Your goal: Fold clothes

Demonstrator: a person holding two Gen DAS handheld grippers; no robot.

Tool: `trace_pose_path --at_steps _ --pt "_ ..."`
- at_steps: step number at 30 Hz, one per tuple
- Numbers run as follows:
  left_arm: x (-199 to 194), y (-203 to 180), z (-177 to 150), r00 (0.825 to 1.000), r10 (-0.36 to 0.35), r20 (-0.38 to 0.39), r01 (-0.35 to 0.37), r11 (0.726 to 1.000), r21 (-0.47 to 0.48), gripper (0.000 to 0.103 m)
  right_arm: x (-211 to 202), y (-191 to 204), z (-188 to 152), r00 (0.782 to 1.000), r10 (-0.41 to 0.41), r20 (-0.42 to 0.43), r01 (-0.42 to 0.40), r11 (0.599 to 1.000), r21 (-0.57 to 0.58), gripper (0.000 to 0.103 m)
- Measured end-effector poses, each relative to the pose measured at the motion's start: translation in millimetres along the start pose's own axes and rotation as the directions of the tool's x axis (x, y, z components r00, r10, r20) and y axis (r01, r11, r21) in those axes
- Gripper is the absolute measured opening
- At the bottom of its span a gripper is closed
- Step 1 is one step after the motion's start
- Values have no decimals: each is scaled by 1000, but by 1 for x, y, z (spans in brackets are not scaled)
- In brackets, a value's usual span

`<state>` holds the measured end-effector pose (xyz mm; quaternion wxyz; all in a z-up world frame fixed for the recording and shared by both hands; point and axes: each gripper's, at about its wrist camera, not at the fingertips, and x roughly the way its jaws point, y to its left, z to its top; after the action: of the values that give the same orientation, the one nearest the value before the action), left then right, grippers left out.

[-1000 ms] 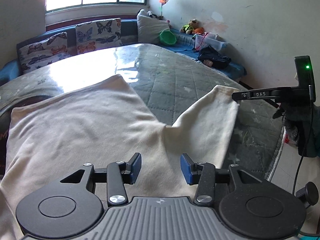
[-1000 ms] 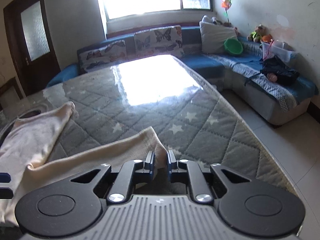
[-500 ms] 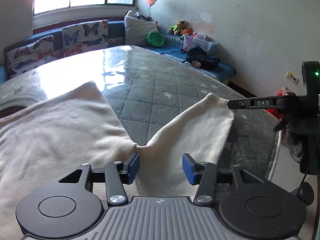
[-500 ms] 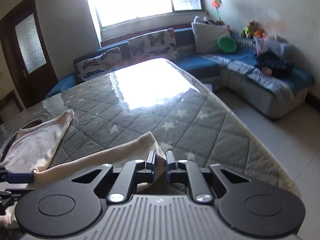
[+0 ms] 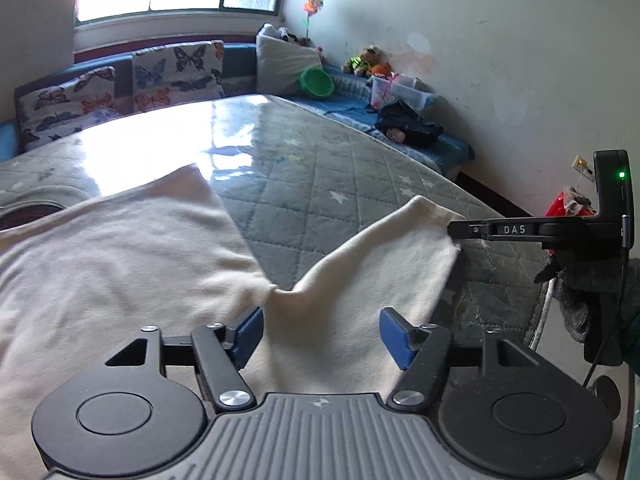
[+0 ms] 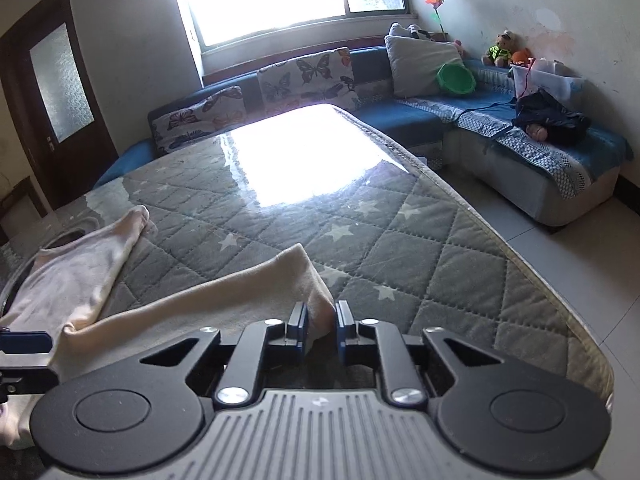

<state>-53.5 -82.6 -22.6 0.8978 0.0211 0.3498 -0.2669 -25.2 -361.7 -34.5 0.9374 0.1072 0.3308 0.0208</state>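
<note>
Left wrist view: looking across a cream long-sleeved garment (image 5: 120,264) lying on the grey quilted, star-patterned counter (image 5: 320,176), with the soft, slightly rumpled body covering the near left part and reaching toward the near edge. Showing one sleeve (image 5: 380,256) branching off at the armpit and stretching toward the counter's right edge, widening toward its cuff. Hovering just over the cloth near that armpit with the left tool (image 5: 322,329), blue pads spread wide apart and gripping nothing. Pinching the cuff corner at the right edge with the right tool (image 5: 460,230), the sleeve running taut between cuff and armpit.

Right wrist view: clamping the cuff between the narrowed blue pads of the right tool (image 6: 321,320), cloth filling the slim gap between them. Showing the sleeve (image 6: 200,300) running leftward from there along the near edge to the left tool (image 6: 24,344), and the garment (image 6: 80,276) body bunching beyond it near the counter's left edge, with the other sleeve pointing toward the far side.

Noting containers on the blue sofa (image 6: 520,140) past the counter's far right corner: a green bowl (image 6: 456,78) tipping on its side against a grey cushion (image 6: 424,64), mouth facing the counter; a clear plastic box (image 6: 546,76) sitting by the wall, contents too blurred to tell; a dark bundle (image 6: 552,120) lying just in front of the box.
</note>
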Motion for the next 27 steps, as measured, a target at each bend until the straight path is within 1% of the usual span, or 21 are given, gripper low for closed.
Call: trace_pose_path --at_steps 3,8,12,13,15,16,17,19,20,21,23,25,26,27 --pt "-13 7 -6 1000 28 2 -28 1000 -1 70 -11 6 9 999 45 22 -45 999 4 9" --pt "-27 24 -15 997 74 -6 -74 997 -28 75 -34 30 31 989 134 68 -131 991 -37 9" --pt "-41 38 -20 994 106 15 -105 993 -53 82 -54 67 51 967 237 98 -225 967 -116 6" --pt "-45 42 -22 993 113 20 -112 992 -59 82 -58 77 56 960 261 102 -246 960 -137 6" --pt "-53 49 -24 991 128 32 -125 989 -74 83 -63 99 64 948 301 106 -278 942 -187 6" --pt "-57 54 -25 990 135 36 -132 988 -83 83 -65 108 67 946 306 110 -279 937 -210 6" --pt "-60 57 -27 989 142 38 -138 986 -92 83 -66 115 69 945 308 114 -276 933 -232 6" --pt "-66 64 -30 988 149 40 -143 984 -110 83 -62 123 72 950 289 115 -255 936 -244 6" --pt "-68 68 -32 988 150 41 -145 983 -117 84 -59 126 74 953 279 116 -244 938 -247 10" --pt "-71 70 -33 988 150 44 -144 982 -120 84 -55 128 72 962 247 115 -212 944 -253 12" --pt "-74 73 -33 987 151 51 -144 982 -122 86 -42 122 65 978 191 82 -167 957 -236 13" --pt "-74 75 -33 988 143 55 -135 983 -128 88 -33 114 56 990 122 71 -103 968 -228 23" --pt "-74 76 -33 989 138 56 -130 983 -131 88 -29 109 50 994 92 61 -76 972 -223 31" --pt "-73 77 -33 990 133 55 -125 983 -131 88 -26 104 44 997 63 53 -50 974 -223 34"
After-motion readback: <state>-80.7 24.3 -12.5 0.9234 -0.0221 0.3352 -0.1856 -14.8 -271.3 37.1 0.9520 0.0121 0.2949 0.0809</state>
